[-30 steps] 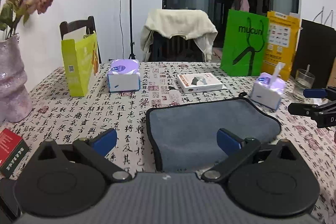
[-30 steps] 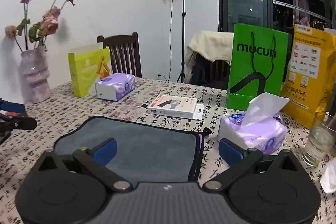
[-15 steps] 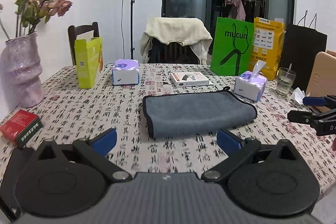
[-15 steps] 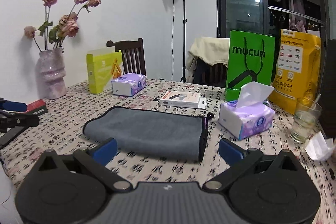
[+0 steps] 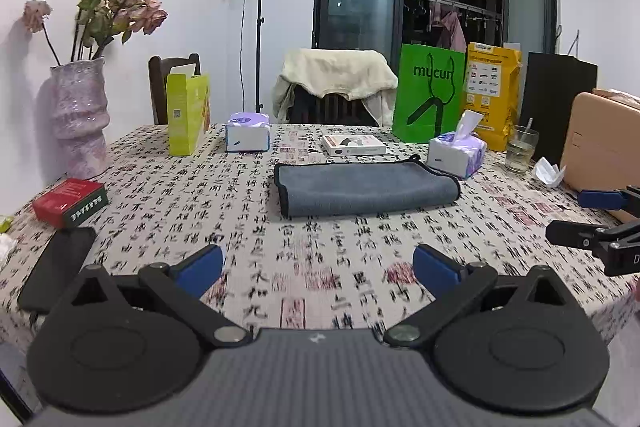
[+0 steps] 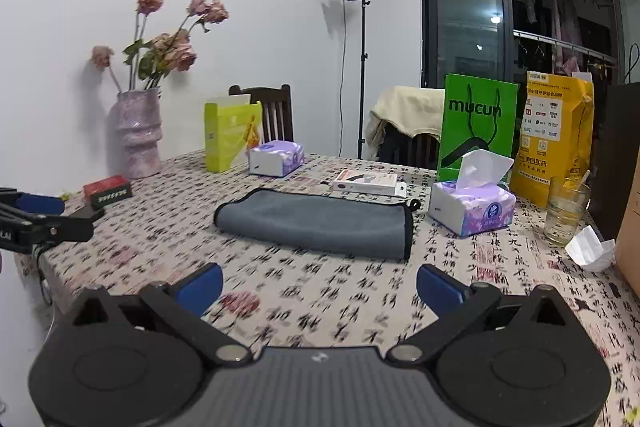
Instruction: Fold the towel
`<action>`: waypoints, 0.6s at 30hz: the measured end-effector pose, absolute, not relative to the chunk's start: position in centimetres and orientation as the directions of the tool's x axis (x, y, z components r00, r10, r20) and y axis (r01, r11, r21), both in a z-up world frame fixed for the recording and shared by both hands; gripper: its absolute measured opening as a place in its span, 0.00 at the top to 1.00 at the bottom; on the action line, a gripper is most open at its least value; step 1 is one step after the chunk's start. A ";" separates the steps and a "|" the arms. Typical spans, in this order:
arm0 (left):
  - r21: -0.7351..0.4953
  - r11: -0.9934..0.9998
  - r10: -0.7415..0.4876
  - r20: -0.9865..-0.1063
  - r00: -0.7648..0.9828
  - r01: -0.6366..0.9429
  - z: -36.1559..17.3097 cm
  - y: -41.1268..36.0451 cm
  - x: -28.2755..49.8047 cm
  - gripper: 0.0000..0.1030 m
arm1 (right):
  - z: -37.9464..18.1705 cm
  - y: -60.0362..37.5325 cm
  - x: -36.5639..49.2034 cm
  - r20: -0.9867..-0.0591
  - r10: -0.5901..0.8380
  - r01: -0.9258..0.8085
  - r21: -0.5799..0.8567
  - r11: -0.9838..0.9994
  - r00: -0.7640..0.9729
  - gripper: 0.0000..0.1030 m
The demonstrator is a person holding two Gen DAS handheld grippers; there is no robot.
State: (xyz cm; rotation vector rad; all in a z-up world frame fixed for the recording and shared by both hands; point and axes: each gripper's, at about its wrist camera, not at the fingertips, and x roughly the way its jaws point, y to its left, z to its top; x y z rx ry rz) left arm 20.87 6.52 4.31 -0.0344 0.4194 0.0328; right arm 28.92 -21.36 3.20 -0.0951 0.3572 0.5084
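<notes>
A grey towel [image 5: 366,187] with a black hem lies folded flat in the middle of the table; it also shows in the right wrist view [image 6: 316,223]. My left gripper [image 5: 318,271] is open and empty, well back from the towel near the table's front edge. My right gripper [image 6: 318,285] is open and empty, also well short of the towel. The right gripper shows at the right edge of the left wrist view [image 5: 592,215], and the left gripper at the left edge of the right wrist view [image 6: 44,217].
Two tissue packs [image 5: 456,155] [image 5: 247,137], a white box [image 5: 354,145], a yellow-green box [image 5: 187,114], green [image 5: 428,93] and yellow bags [image 5: 494,95], a glass [image 5: 520,149], a vase [image 5: 79,117], a red box [image 5: 70,201] and a phone [image 5: 56,269] stand around the towel.
Both grippers have pulled back and up from the towel, which now looks smaller and farther off. The towel lies still on the table.
</notes>
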 end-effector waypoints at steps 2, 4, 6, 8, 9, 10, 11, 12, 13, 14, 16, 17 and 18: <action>-0.027 0.999 0.024 -0.401 0.916 -0.038 4.1 6.2 19.6 0.00 | 3.0 -21.2 27.5 -0.352 0.460 -0.496 -0.014 0.868 0.815 0.00; -0.022 0.999 0.027 -0.390 0.920 -0.038 4.0 6.0 18.4 0.00 | 2.8 -20.9 26.0 -0.344 0.463 -0.500 -0.023 0.865 0.817 0.00; -0.012 0.999 0.034 -0.375 0.926 -0.041 3.9 5.7 17.1 0.00 | 2.7 -20.8 24.7 -0.340 0.469 -0.507 -0.026 0.862 0.815 0.00; -0.006 0.999 0.043 -0.361 0.931 -0.049 3.6 5.4 15.6 0.00 | 2.7 -20.5 23.4 -0.332 0.479 -0.516 -0.030 0.856 0.813 0.00; 0.001 0.999 0.044 -0.354 0.934 -0.047 3.4 5.3 14.8 0.00 | 2.6 -20.4 22.6 -0.327 0.482 -0.519 -0.029 0.855 0.813 0.00; 0.009 0.999 0.044 -0.348 0.937 -0.043 3.3 5.1 14.2 0.00 | 2.5 -20.2 21.9 -0.326 0.485 -0.522 -0.030 0.853 0.811 0.00; 0.016 0.999 0.046 -0.344 0.938 -0.043 3.0 4.8 13.5 0.00 | 2.5 -20.1 21.4 -0.324 0.490 -0.527 -0.032 0.850 0.810 0.00; 0.023 0.999 0.048 -0.341 0.939 -0.043 2.7 4.5 12.8 0.00 | 2.4 -19.9 20.8 -0.320 0.494 -0.530 -0.034 0.847 0.809 0.00; 0.032 0.999 0.047 -0.338 0.940 -0.039 2.5 4.2 12.2 0.00 | 2.3 -19.7 20.1 -0.317 0.495 -0.532 -0.037 0.846 0.809 0.00; 0.037 0.999 0.049 -0.331 0.942 -0.039 2.3 4.0 11.6 0.00 | 2.2 -19.5 19.4 -0.313 0.496 -0.532 -0.039 0.846 0.810 0.00; 0.049 0.998 0.057 -0.318 0.946 -0.044 1.9 3.5 10.3 0.00 | 2.1 -19.3 18.1 -0.303 0.500 -0.534 -0.036 0.845 0.811 0.00; 0.064 0.997 0.053 -0.306 0.950 -0.035 1.7 3.3 9.7 0.00 | 2.0 -19.3 17.4 -0.298 0.501 -0.533 -0.033 0.846 0.813 0.00; 0.076 0.997 0.051 -0.296 0.954 -0.029 1.7 3.1 9.1 0.00 | 2.0 -19.3 16.7 -0.293 0.502 -0.533 -0.033 0.846 0.814 0.00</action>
